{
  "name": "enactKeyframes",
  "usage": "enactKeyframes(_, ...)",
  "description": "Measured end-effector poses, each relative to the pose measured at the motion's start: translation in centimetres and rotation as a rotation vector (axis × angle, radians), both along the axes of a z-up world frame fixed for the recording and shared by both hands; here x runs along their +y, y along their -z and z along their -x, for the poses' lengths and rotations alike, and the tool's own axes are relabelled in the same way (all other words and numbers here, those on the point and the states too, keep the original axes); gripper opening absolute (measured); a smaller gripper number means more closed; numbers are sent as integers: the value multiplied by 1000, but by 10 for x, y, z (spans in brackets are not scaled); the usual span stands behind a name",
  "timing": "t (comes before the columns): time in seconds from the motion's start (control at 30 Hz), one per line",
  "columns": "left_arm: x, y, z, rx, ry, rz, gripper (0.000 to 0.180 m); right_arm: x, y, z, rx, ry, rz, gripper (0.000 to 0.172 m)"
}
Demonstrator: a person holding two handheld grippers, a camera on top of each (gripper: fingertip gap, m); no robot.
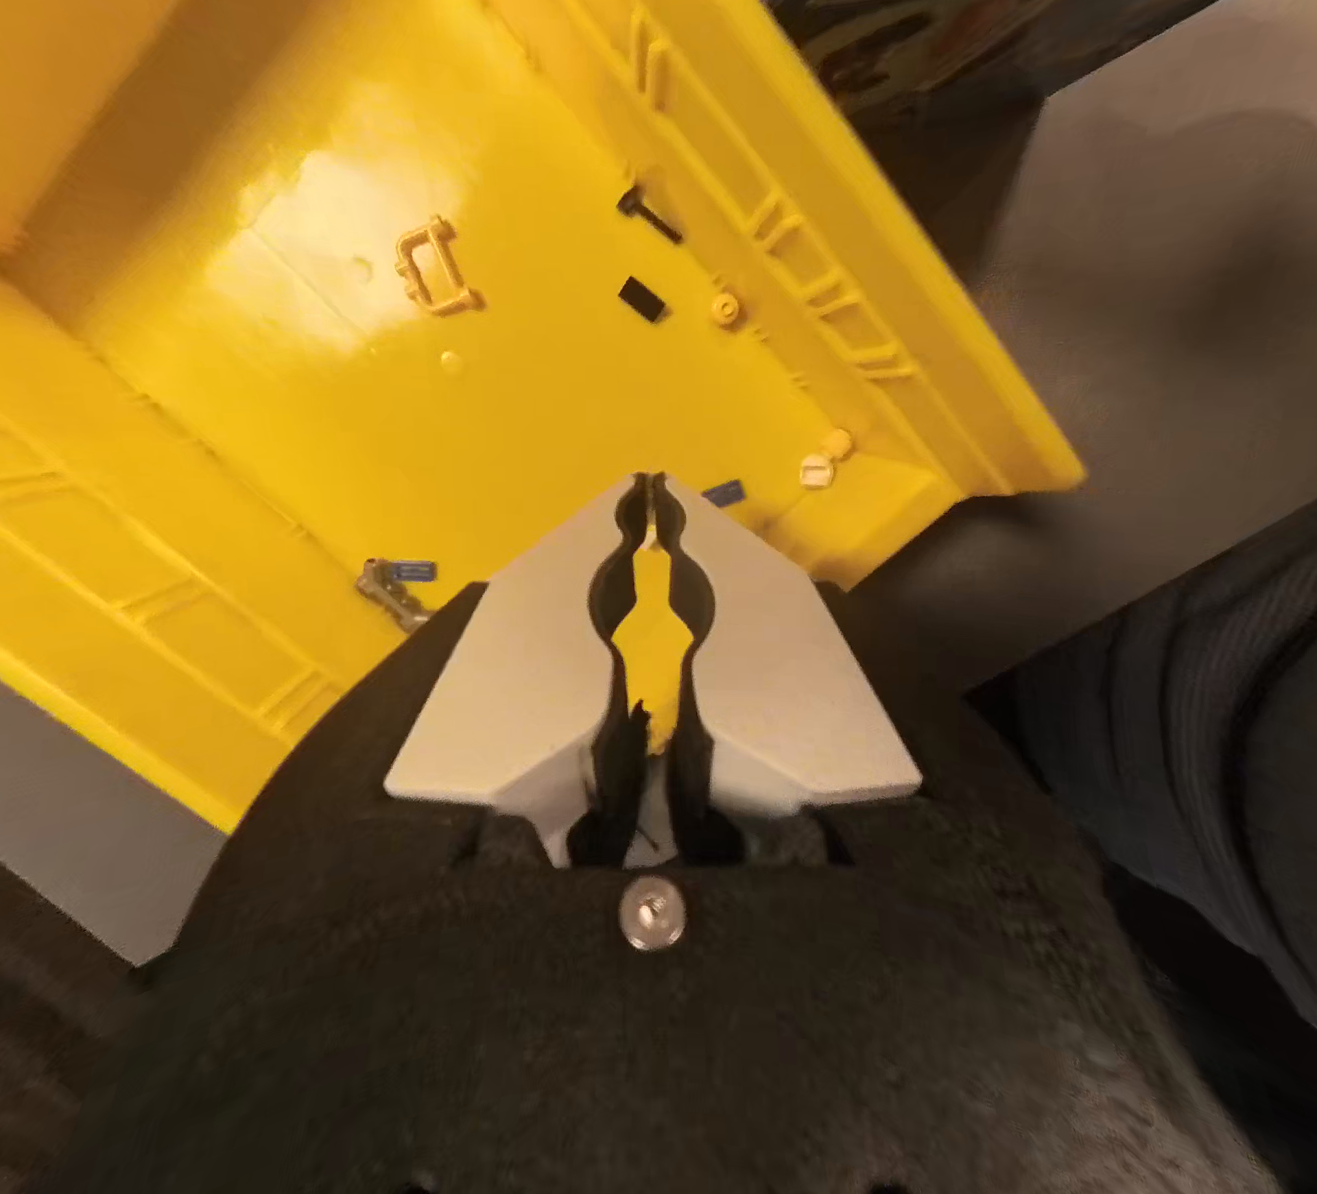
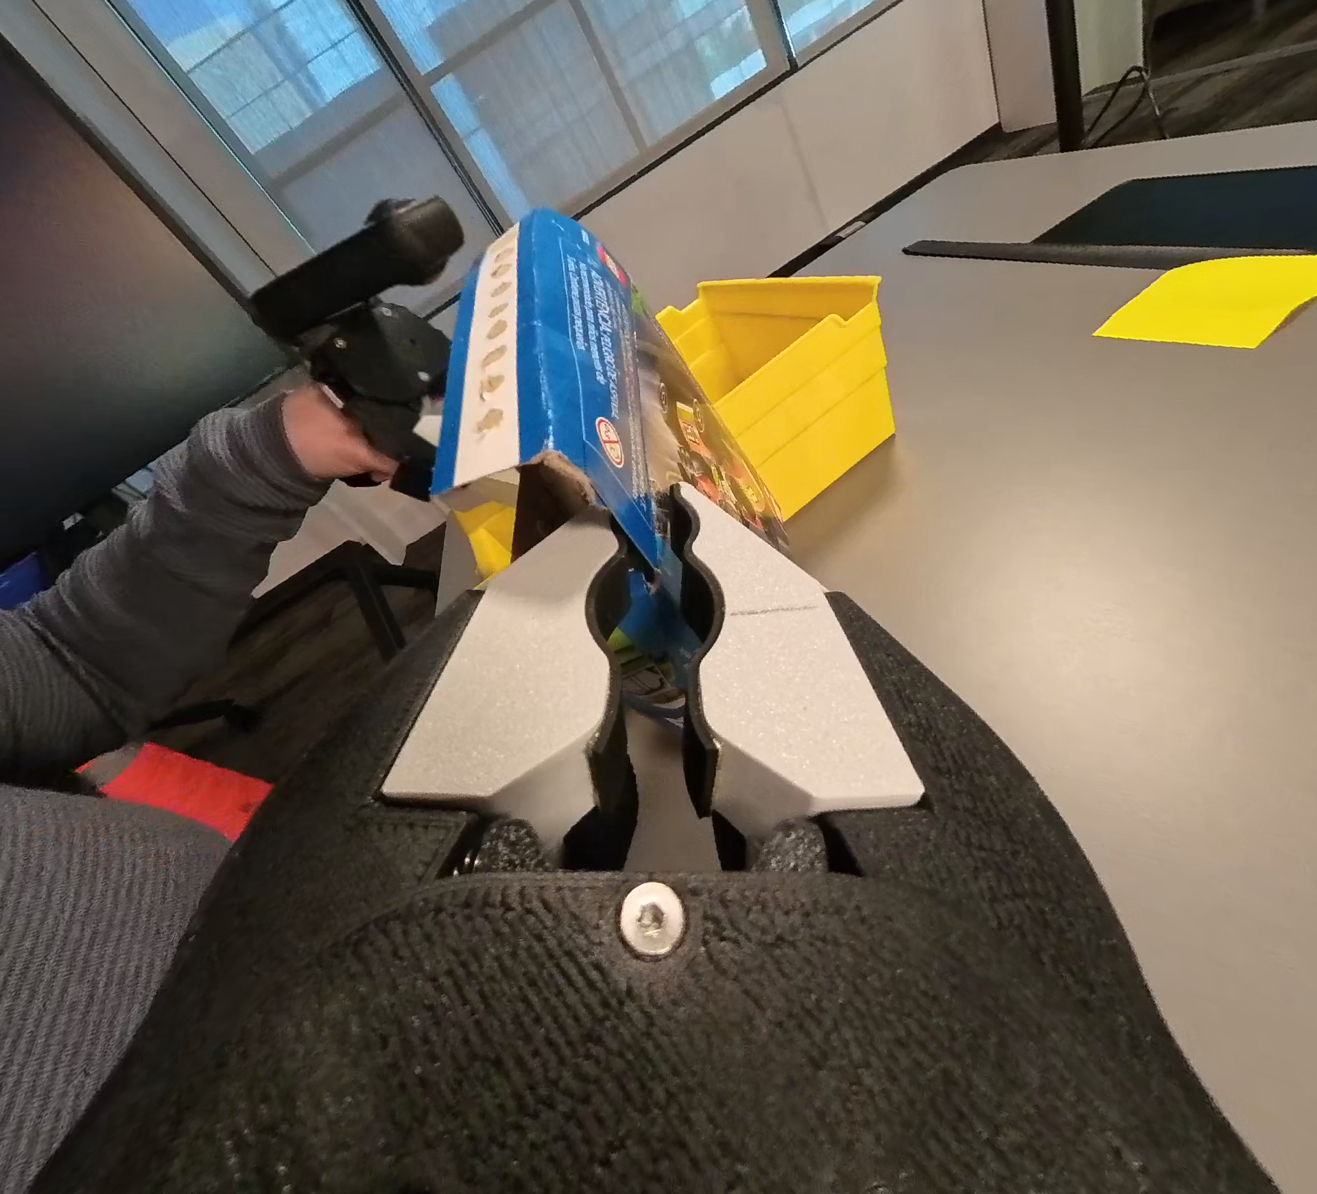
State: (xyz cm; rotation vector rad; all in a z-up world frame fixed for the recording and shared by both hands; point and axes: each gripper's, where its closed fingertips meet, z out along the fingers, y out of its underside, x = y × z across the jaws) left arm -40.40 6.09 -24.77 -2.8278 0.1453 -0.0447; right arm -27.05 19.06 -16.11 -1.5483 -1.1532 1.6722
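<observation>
Right wrist view shows a grey bench (image 2: 1069, 518) filling the right side of the frame, with a window (image 2: 427, 20) across the top. At centre, the right gripper (image 2: 652, 518) has its jaws clamped on the lower wall of a blue cardboard box (image 2: 549, 376), which tilts up toward the upper left with its torn open end facing the camera. A yellow bin (image 2: 805, 376) stands on the bench just behind the box, and a yellow sheet (image 2: 1211, 305) lies flat at the right edge. At the left, a hand (image 2: 335, 440) in a grey sleeve (image 2: 142, 554) holds the other gripper beside the box.

Left wrist view looks down into the yellow bin (image 1: 285, 483), which fills most of the frame. The left gripper (image 1: 650, 479) hangs over the bin floor with its jaws together; a small pale sliver shows between them, too small to identify. Small loose pieces lie scattered on the floor: a yellow frame piece (image 1: 435, 265), a black tile (image 1: 641, 299), a white round piece (image 1: 816, 470), a blue piece (image 1: 413, 568).
</observation>
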Motion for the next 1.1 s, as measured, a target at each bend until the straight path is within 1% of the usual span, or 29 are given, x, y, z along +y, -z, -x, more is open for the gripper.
enactKeyframes(0.03, -1, 0, -1, 8, 5, 8, 0, 0, 0, 0, 0, 1, -2, 5)
enactKeyframes(0.1, -12, 8, 5, 59, -5, 88, 0, -1, 0, 0, -1, 1, -5, 5)
enactKeyframes(0.17, -24, 24, 3, 24, -5, 186, 3, -1, 0, 0, -1, 0, -6, 5)
enactKeyframes(0.2, -27, 31, 2, -8, -8, 211, 8, -1, 0, 0, -1, -1, -8, 5)
enactKeyframes(0.27, -31, 43, 1, -81, -40, 251, 30, -2, 0, 0, -2, -1, -12, 5)
enactKeyframes(0.3, -34, 47, 4, -102, -60, 265, 32, -2, 0, 0, -2, -1, -13, 5)
enactKeyframes(0.4, -35, 53, 11, -93, -58, 247, 30, -2, 0, 0, -3, -2, -16, 5)
enactKeyframes(0.5, -36, 55, 8, -75, 7, 236, 27, -2, 0, 0, -1, -4, -10, 5)
enactKeyframes(0.63, -37, 61, 7, 4, 128, 243, 22, -3, 0, 0, -1, -4, -12, 5)
enactKeyframes(0.7, -39, 67, 8, 35, 154, 259, 11, -3, 0, 0, -1, -4, -12, 5)
enactKeyframes(0.77, -38, 66, 8, 55, 179, 254, 10, -2, 0, 0, -2, -2, -12, 5)
enactKeyframes(0.8, -35, 63, 11, 89, 180, 234, 10, -2, 0, 0, -2, -1, -12, 5)
enactKeyframes(0.87, -21, 42, 15, 156, 157, 121, 10, -1, 0, 0, -2, 2, -10, 5)
enactKeyframes(0.9, -7, 22, 17, 215, 136, 10, 10, -2, 0, 0, -3, 2, -11, 5)
enactKeyframes(0.93, 10, -6, 14, 274, 119, -145, 10, -2, 0, 0, -3, 3, -13, 5)
enactKeyframes(0.97, 26, -38, 1, 291, 118, -317, 10, -2, 0, 0, -2, 3, -13, 5)
enactKeyframes(1.03, 49, -93, -46, 244, 206, -603, 10, -3, 0, 1, 2, 3, -8, 5)
enactKeyframes(1.07, 55, -111, -70, 226, 271, -693, 10, -3, 0, 1, 4, 2, -4, 5)
enactKeyframes(1.1, 61, -122, -87, 233, 320, -742, 10, -3, 0, 2, 5, 0, 0, 5)
